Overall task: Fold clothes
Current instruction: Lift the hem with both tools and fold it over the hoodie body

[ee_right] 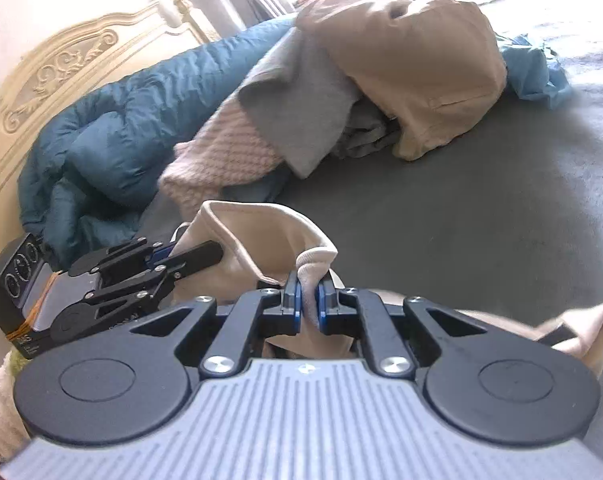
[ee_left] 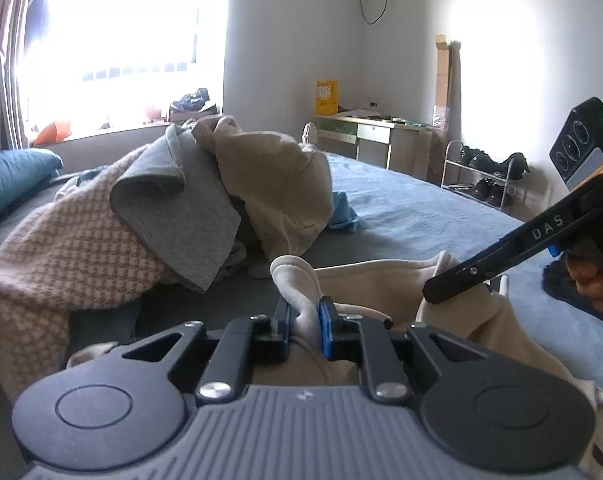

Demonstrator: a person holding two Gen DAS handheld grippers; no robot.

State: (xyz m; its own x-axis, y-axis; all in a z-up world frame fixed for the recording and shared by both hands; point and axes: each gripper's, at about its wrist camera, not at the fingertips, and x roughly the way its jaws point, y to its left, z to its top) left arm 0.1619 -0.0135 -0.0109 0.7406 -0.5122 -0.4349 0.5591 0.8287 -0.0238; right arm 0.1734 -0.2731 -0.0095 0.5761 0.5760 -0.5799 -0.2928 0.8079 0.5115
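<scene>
A cream garment (ee_left: 385, 280) hangs between both grippers above the grey-blue bed. My left gripper (ee_left: 305, 316) is shut on a bunched edge of it, the cloth pinched between the blue pads. My right gripper (ee_right: 307, 300) is shut on another edge of the same cream garment (ee_right: 261, 240). In the left wrist view the right gripper (ee_left: 433, 294) comes in from the right, its tips pressed into the cloth. The right wrist view shows the left gripper (ee_right: 217, 254) at the left, clamped on the far edge.
A pile of clothes lies further along the bed (ee_right: 461, 200): a tan jacket (ee_right: 421, 64), a grey top (ee_right: 305, 112), a checked pink knit (ee_left: 69, 256) and a light blue piece (ee_right: 537, 76). A teal duvet (ee_right: 121, 128) lies by the headboard (ee_right: 61, 68). A shoe rack (ee_left: 481, 176) and desk (ee_left: 365, 136) stand by the wall.
</scene>
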